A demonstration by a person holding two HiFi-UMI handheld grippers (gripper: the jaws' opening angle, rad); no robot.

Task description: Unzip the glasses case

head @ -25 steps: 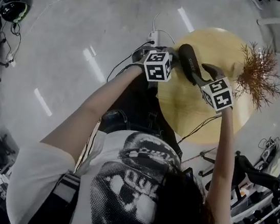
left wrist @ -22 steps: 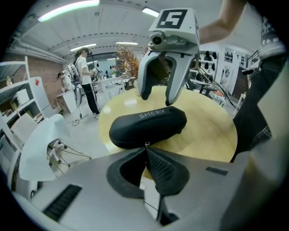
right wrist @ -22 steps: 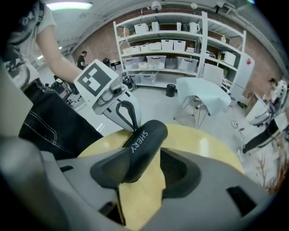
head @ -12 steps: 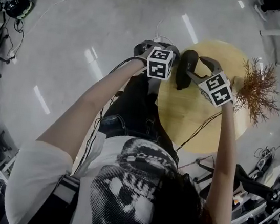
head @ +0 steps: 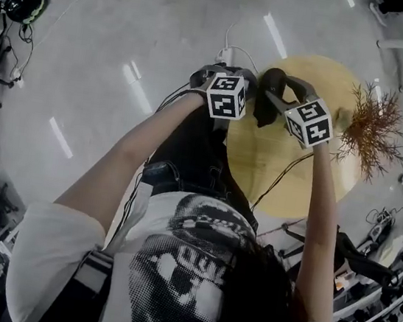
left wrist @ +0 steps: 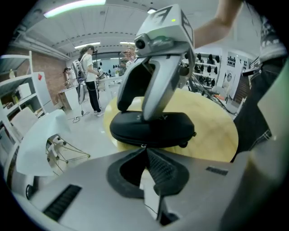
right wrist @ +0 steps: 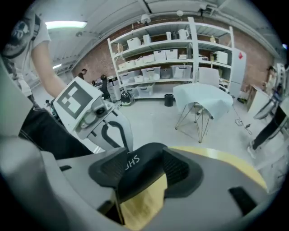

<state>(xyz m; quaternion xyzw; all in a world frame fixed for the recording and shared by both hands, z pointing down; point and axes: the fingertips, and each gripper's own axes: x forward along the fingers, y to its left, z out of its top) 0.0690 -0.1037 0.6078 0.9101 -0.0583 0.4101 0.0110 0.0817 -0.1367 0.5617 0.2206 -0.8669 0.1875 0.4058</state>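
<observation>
A black zipped glasses case [head: 270, 93] lies at the near-left rim of a round yellow table [head: 296, 177]. My left gripper [head: 245, 103] is shut; in the left gripper view its tips [left wrist: 144, 147] meet on the small zipper pull at the seam of the case [left wrist: 153, 128]. My right gripper [head: 278, 100] straddles the case from the other side. In the right gripper view the case [right wrist: 137, 164] fills the gap between both pads [right wrist: 178, 169]. These jaws have just been closing, with the case between them.
A dried brown plant [head: 370, 124] stands at the table's right edge. A power strip [head: 223, 52] and cables lie on the floor beyond the left gripper. Shelves with boxes [right wrist: 180, 49] and a white-covered chair [right wrist: 198, 101] stand further off.
My right gripper has moved left along the case, closer to the left gripper. The case has swung from a diagonal to nearly upright in the head view. The left gripper has kept its place.
</observation>
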